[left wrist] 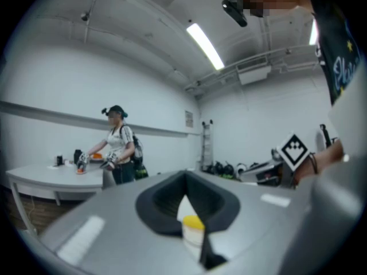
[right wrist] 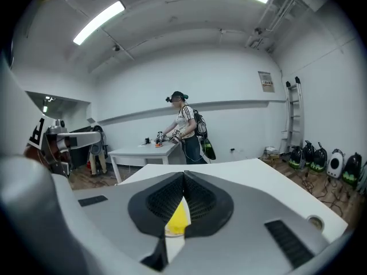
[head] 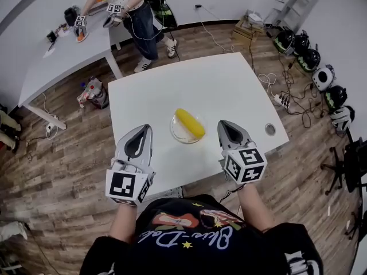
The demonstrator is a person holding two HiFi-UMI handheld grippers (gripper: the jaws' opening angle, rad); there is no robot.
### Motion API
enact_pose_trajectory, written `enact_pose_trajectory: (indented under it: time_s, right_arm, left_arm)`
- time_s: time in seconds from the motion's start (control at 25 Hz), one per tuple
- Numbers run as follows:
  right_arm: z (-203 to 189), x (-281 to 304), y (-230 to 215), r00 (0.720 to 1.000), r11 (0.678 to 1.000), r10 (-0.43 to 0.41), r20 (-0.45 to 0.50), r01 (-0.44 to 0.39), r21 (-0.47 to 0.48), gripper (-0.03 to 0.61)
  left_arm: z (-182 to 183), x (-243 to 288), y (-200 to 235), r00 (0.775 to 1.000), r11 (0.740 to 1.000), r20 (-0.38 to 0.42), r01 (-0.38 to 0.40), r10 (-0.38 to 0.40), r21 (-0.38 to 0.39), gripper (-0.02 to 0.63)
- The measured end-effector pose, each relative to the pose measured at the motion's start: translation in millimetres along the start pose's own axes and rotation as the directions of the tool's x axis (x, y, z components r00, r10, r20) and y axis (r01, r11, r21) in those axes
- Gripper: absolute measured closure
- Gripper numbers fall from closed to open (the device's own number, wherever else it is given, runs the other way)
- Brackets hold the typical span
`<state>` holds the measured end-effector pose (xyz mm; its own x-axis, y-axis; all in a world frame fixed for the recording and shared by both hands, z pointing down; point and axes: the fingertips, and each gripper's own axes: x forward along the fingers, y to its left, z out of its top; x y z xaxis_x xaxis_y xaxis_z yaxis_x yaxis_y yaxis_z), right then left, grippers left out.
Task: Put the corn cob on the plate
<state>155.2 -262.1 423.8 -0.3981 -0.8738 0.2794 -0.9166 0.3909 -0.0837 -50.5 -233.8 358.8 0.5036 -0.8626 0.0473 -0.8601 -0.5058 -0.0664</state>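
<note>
Lying across the one clear plate (head: 175, 132), the single yellow corn cob (head: 190, 123) sits a little nearer the front edge of the white counter (head: 160, 90) than the far one, with bare top on every side of it. Two tools hang over that front edge, apart from the plate and flanking it: the left tool (head: 147, 129) and the right tool (head: 221, 124), each with its jaws pressed together and nothing between them. One round cable hole (head: 270, 129) sits by the counter's right edge, just beyond the right tool. Wooden floor (head: 69, 153) runs around the counter, open at the left and strewn with cables (head: 287, 90) and a row of helmets (head: 309, 59) at the right. A second white table (head: 63, 59) stands at the far left, where another person (head: 137, 10) works.
</note>
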Motion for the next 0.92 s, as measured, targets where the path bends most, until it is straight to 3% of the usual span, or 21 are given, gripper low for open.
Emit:
enact_pose_trajectory:
  time_s: [0.68, 0.92]
  right_arm:
    - [5, -19, 17, 0.999, 0.999, 0.033, 0.027, -0.034, 0.014, 0.565]
    - [7, -18, 23, 0.999, 0.999, 0.038, 0.036, -0.038, 0.003, 0.565]
  left_arm:
    - [0, -14, -10, 1.0, 1.0, -0.008, -0.01, 0.01, 0.007, 0.615]
    - [4, -20, -4, 0.999, 0.999, 0.04, -0.012, 0.014, -0.042, 0.615]
